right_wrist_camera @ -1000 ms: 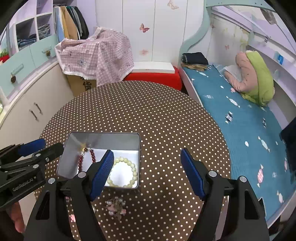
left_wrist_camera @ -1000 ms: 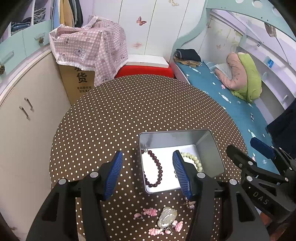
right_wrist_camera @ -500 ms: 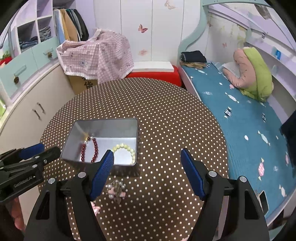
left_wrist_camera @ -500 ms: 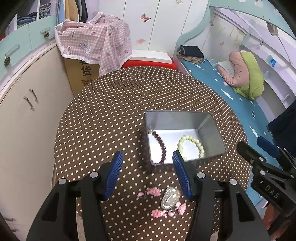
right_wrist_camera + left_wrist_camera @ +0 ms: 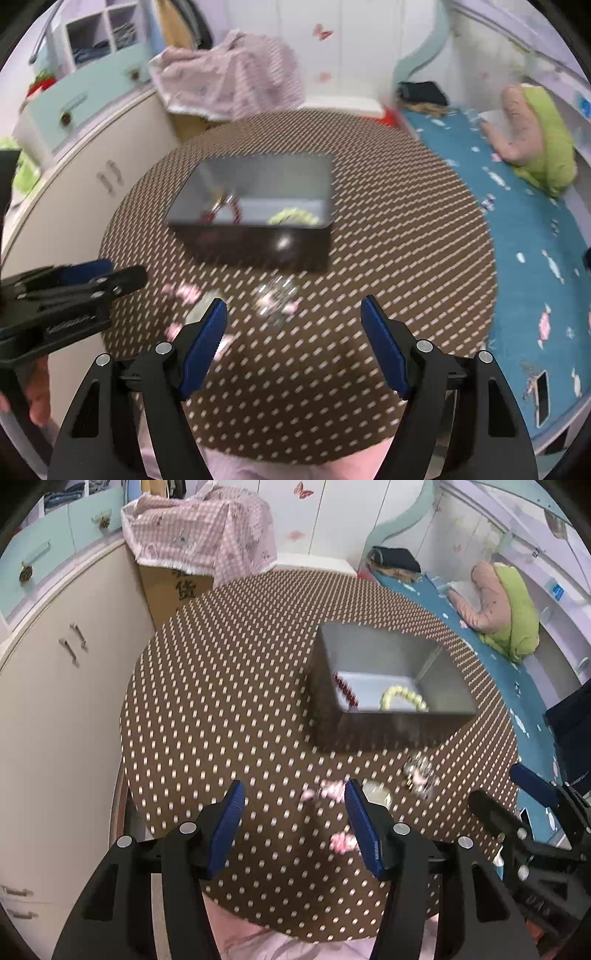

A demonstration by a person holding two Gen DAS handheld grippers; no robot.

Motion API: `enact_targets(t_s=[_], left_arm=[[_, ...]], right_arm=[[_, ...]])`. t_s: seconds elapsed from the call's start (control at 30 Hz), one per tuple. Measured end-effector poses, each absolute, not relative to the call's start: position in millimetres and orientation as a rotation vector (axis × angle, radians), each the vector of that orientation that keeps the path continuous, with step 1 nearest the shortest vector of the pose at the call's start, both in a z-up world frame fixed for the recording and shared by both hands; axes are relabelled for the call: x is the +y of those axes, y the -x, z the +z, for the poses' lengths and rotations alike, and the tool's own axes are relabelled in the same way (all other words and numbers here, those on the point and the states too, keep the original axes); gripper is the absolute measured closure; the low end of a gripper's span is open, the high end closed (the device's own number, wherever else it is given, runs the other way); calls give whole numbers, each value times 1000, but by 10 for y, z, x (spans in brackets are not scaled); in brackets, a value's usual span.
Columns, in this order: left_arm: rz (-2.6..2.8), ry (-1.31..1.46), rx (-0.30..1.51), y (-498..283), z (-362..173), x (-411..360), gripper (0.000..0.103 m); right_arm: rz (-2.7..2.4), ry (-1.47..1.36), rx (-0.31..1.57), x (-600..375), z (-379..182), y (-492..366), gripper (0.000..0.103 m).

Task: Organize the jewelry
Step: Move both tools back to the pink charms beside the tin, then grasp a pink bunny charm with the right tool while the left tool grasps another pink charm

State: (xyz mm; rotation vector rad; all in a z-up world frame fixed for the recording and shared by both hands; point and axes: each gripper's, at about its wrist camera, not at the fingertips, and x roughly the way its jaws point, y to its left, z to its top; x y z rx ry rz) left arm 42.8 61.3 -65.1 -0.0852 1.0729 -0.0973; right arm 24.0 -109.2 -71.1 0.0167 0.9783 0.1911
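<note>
The round brown table with white polka dots [image 5: 229,686] carries the open grey rectangular metal tin [image 5: 380,734], where 2 bead bracelets are kept. Pink-and-silver trinkets [image 5: 419,773] lie loose beside it, so both the left gripper [image 5: 293,825] and right gripper [image 5: 293,334] are held wide, empty.

The cardboard box [image 5: 173,587] under the checked cloth bears a printed Chinese character, 货
</note>
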Motion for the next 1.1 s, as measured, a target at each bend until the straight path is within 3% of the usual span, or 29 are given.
enact_targets(t_s=[0.33, 0.47, 0.73, 0.93, 1.0, 1.1], left_arm=[[-115, 86, 1145, -274, -921, 624, 49], [-122, 84, 1160, -249, -982, 619, 49], [-121, 104, 1178, -266, -1066, 704, 49], [-153, 104, 1181, -273, -1038, 702, 49], [-162, 99, 1178, -270, -1020, 671, 49], [-181, 97, 1184, -274, -1016, 568, 49]], right_arm=[[250, -9, 1080, -876, -1048, -178, 32], [276, -8, 1113, -782, -1139, -228, 44], [296, -10, 1144, -659, -1248, -321, 51], [273, 110, 1111, -445, -1259, -356, 69], [282, 108, 1112, -446, -1270, -367, 80], [296, 71, 1119, -548, -1268, -359, 80]])
